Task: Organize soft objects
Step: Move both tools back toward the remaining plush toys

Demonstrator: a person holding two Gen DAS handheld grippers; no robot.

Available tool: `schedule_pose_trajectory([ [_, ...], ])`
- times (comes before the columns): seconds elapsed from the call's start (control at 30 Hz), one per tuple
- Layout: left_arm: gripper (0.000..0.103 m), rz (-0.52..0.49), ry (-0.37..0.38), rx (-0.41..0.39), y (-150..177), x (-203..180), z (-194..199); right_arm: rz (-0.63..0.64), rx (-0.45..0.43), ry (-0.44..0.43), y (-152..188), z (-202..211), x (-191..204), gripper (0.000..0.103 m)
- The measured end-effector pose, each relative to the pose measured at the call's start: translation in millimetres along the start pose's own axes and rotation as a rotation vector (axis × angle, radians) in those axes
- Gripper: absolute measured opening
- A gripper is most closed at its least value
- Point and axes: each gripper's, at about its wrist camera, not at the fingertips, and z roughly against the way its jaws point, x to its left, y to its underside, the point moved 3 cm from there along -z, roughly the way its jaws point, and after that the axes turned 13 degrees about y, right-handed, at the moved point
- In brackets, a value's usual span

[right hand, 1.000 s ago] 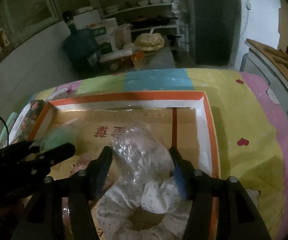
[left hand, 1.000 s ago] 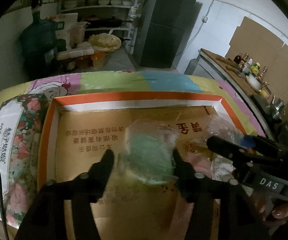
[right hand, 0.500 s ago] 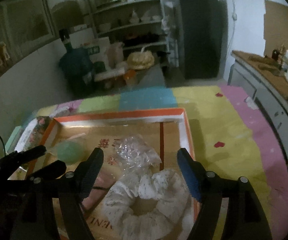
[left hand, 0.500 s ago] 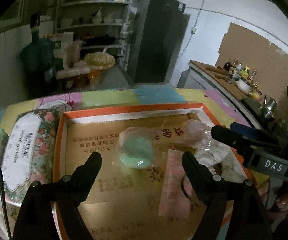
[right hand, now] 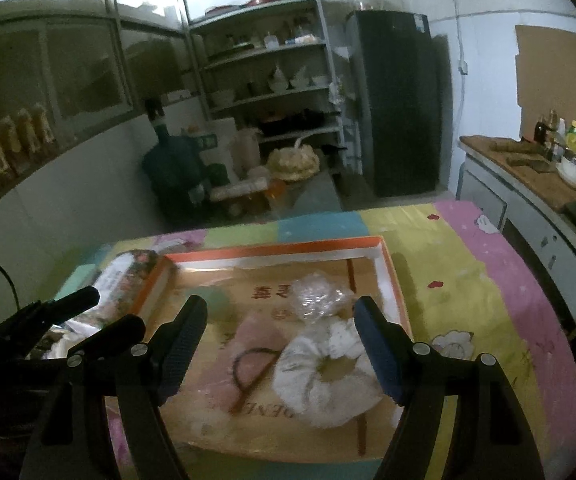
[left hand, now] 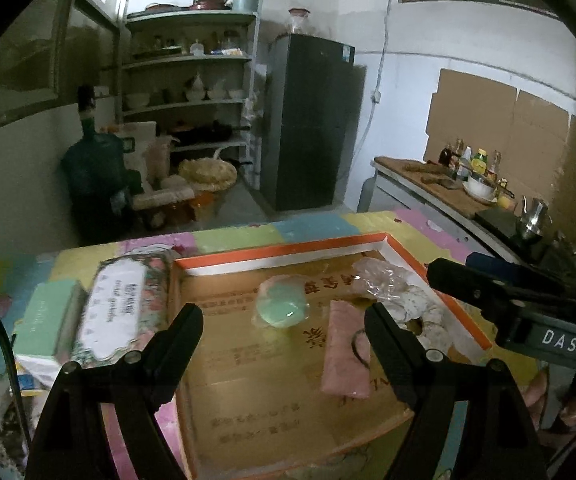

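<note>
An orange-rimmed cardboard tray [left hand: 288, 250] [right hand: 272, 249] lies on a patchwork cloth. In it are a green soft ball in clear wrap [left hand: 284, 309], a pink folded cloth [left hand: 345, 350] [right hand: 248, 336] with a dark hair tie [right hand: 252, 368] on it, a crumpled clear bag [left hand: 379, 278] [right hand: 317, 294] and a white scrunchie [right hand: 325, 376] [left hand: 419, 308]. My left gripper [left hand: 282, 334] is open and empty, raised above the tray's near side. My right gripper [right hand: 280, 324] is open and empty above the scrunchie and pink cloth.
A floral packet [left hand: 126, 308] and a green box [left hand: 48, 316] lie left of the tray. Behind the table stand a water jug [left hand: 96, 176], shelves [left hand: 192, 80] and a dark fridge [left hand: 311, 120]. A counter with bottles [left hand: 463, 168] runs along the right.
Both grippers opened wide and pulled back and up from the tray. The green ball and the clear bag, earlier between the fingers, now lie free in the tray.
</note>
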Motion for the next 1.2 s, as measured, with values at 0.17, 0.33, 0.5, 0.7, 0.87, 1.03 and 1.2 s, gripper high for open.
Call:
schedule_pose_trajectory([
  [0.17,0.083,-0.001,-0.022,-0.023,4,7,21,0.007,-0.022,-0.007,5,17,14,0.077],
  [0.33,0.083,0.010,-0.044,-0.037,11,15,39,0.014,-0.027,-0.023,9,28,30,0.077],
  [0.5,0.083,0.013,-0.078,-0.058,17,24,61,0.034,-0.038,-0.042,16,41,51,0.077],
  [0.7,0.083,0.021,-0.106,-0.081,25,37,87,0.049,-0.058,-0.071,22,57,75,0.077],
  [0.87,0.083,0.038,-0.121,-0.103,34,51,110,0.074,-0.068,-0.093,28,70,100,0.077],
  [1.03,0.083,0.056,-0.144,-0.123,41,69,133,0.091,-0.073,-0.117,32,76,118,0.077],
  [1.2,0.083,0.075,-0.163,-0.136,50,84,153,0.112,-0.071,-0.137,37,81,140,0.077],
])
